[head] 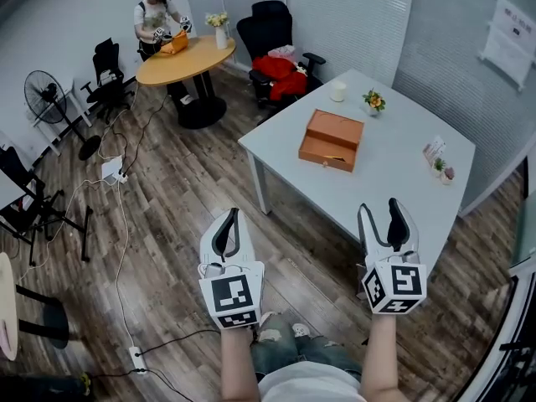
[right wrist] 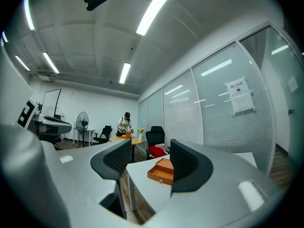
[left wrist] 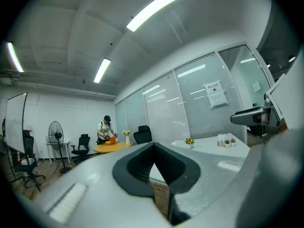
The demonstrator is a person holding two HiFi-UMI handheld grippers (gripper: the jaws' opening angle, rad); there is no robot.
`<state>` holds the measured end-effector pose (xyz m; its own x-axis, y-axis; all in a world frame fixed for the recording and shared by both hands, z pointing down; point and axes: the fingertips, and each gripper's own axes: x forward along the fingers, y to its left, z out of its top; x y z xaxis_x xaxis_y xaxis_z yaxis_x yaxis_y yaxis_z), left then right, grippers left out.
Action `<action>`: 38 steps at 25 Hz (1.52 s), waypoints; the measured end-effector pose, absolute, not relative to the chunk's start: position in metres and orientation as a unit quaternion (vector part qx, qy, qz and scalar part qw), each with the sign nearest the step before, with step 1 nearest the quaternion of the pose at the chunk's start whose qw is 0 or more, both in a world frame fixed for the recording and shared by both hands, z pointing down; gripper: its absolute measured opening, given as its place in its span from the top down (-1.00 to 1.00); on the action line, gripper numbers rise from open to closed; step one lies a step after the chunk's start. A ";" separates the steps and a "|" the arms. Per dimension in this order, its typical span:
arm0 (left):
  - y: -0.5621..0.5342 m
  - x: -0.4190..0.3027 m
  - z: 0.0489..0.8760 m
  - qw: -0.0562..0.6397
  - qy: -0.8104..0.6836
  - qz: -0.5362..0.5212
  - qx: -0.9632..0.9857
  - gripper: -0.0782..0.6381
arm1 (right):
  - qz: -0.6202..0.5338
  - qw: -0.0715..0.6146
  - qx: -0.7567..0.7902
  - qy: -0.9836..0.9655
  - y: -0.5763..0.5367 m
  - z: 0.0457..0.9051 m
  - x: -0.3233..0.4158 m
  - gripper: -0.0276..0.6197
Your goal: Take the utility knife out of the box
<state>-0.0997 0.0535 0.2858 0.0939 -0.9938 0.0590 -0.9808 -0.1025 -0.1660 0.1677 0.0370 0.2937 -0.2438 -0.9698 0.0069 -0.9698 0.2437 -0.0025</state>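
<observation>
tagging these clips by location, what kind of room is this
Most likely an office meeting room: glass partition walls with blinds, a black office chair, and a white table holding an orange box.

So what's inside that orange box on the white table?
You can't see inside. The orange box on the white table shows only its top and its front with a little handle. Whatever is in it, a knife or not, is covered.

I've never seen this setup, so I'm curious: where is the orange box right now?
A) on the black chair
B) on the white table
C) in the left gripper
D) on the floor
B: the orange box lies on the white table; the left gripper and right gripper hang short of it.
</observation>
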 end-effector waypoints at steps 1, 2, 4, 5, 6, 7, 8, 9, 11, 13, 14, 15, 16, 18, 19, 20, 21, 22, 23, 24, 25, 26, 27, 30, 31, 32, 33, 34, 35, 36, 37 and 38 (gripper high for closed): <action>0.049 -0.099 0.287 0.041 0.668 -0.079 -0.739 0.78 | 0.005 0.002 0.615 -0.788 0.033 0.295 0.168 0.09; 0.044 -0.098 0.288 0.040 0.667 -0.081 -0.739 0.78 | 0.006 0.003 0.616 -0.788 0.028 0.296 0.169 0.09; 0.033 -0.097 0.290 0.039 0.666 -0.082 -0.741 0.78 | 0.008 0.005 0.617 -0.787 0.018 0.299 0.170 0.09; 0.027 -0.098 0.291 0.038 0.665 -0.082 -0.741 0.78 | 0.008 0.006 0.618 -0.786 0.013 0.300 0.169 0.09; 0.021 -0.099 0.292 0.037 0.665 -0.081 -0.742 0.78 | 0.008 0.008 0.619 -0.786 0.008 0.302 0.169 0.09; 0.015 -0.099 0.293 0.036 0.665 -0.079 -0.742 0.78 | 0.008 0.011 0.619 -0.785 0.003 0.304 0.168 0.09; 0.008 -0.100 0.295 0.035 0.664 -0.077 -0.743 0.78 | 0.007 0.013 0.620 -0.785 -0.003 0.306 0.168 0.09; 0.001 -0.101 0.296 0.034 0.664 -0.076 -0.744 0.78 | 0.007 0.016 0.620 -0.784 -0.009 0.307 0.168 0.09; -0.017 -0.101 0.300 0.033 0.660 -0.075 -0.746 0.78 | 0.005 0.020 0.623 -0.782 -0.024 0.310 0.169 0.09; -0.038 -0.099 0.303 0.033 0.655 -0.075 -0.751 0.78 | 0.004 0.023 0.628 -0.778 -0.042 0.312 0.171 0.09; -0.050 -0.099 0.305 0.034 0.653 -0.075 -0.753 0.78 | 0.002 0.025 0.631 -0.775 -0.052 0.313 0.171 0.09; -0.062 -0.099 0.306 0.034 0.651 -0.073 -0.755 0.78 | -0.001 0.027 0.634 -0.773 -0.062 0.314 0.171 0.09; -0.075 -0.099 0.306 0.034 0.648 -0.072 -0.757 0.78 | -0.003 0.030 0.636 -0.771 -0.073 0.315 0.171 0.09; -0.101 -0.099 0.307 0.036 0.642 -0.070 -0.763 0.78 | -0.006 0.033 0.641 -0.767 -0.095 0.316 0.169 0.09; -0.115 -0.099 0.307 0.036 0.639 -0.070 -0.765 0.78 | -0.007 0.034 0.643 -0.765 -0.106 0.316 0.169 0.09; -0.129 -0.099 0.307 0.037 0.636 -0.070 -0.768 0.78 | -0.007 0.035 0.645 -0.763 -0.118 0.315 0.168 0.09; -0.143 -0.100 0.306 0.037 0.632 -0.070 -0.771 0.78 | -0.007 0.036 0.648 -0.761 -0.129 0.315 0.166 0.09; -0.156 -0.102 0.305 0.038 0.629 -0.070 -0.773 0.78 | -0.008 0.037 0.650 -0.759 -0.140 0.315 0.164 0.09; -0.169 -0.104 0.304 0.038 0.627 -0.070 -0.775 0.78 | -0.008 0.038 0.652 -0.757 -0.151 0.314 0.162 0.09; -0.181 -0.106 0.303 0.039 0.624 -0.069 -0.777 0.78 | -0.008 0.039 0.654 -0.755 -0.162 0.314 0.160 0.09; -0.194 -0.108 0.301 0.041 0.622 -0.069 -0.779 0.78 | -0.008 0.040 0.655 -0.754 -0.173 0.313 0.158 0.09; -0.206 -0.110 0.299 0.042 0.620 -0.068 -0.781 0.78 | -0.008 0.040 0.657 -0.753 -0.184 0.313 0.156 0.09; -0.218 -0.112 0.298 0.044 0.617 -0.068 -0.783 0.78 | -0.008 0.042 0.658 -0.751 -0.194 0.313 0.154 0.09; -0.249 -0.118 0.295 0.046 0.611 -0.066 -0.788 0.78 | -0.009 0.046 0.665 -0.745 -0.220 0.313 0.150 0.09; -0.258 -0.120 0.296 0.046 0.608 -0.066 -0.790 0.78 | -0.009 0.048 0.667 -0.743 -0.227 0.314 0.149 0.09; -0.266 -0.122 0.297 0.045 0.606 -0.067 -0.791 0.78 | -0.008 0.049 0.668 -0.742 -0.234 0.315 0.147 0.09; -0.273 -0.123 0.298 0.044 0.604 -0.067 -0.793 0.78 | -0.008 0.051 0.670 -0.741 -0.239 0.316 0.146 0.09; -0.279 -0.124 0.300 0.043 0.601 -0.067 -0.795 0.78 | -0.008 0.053 0.671 -0.740 -0.244 0.317 0.145 0.09; -0.285 -0.124 0.302 0.042 0.599 -0.067 -0.797 0.78 | -0.008 0.055 0.672 -0.738 -0.249 0.318 0.145 0.09; -0.291 -0.125 0.303 0.041 0.597 -0.067 -0.798 0.78 | -0.008 0.058 0.674 -0.737 -0.253 0.319 0.144 0.09; -0.296 -0.125 0.305 0.040 0.596 -0.067 -0.799 0.78 | -0.008 0.061 0.675 -0.735 -0.257 0.320 0.144 0.09; -0.300 -0.126 0.306 0.039 0.595 -0.067 -0.800 0.78 | -0.009 0.065 0.677 -0.733 -0.260 0.321 0.145 0.09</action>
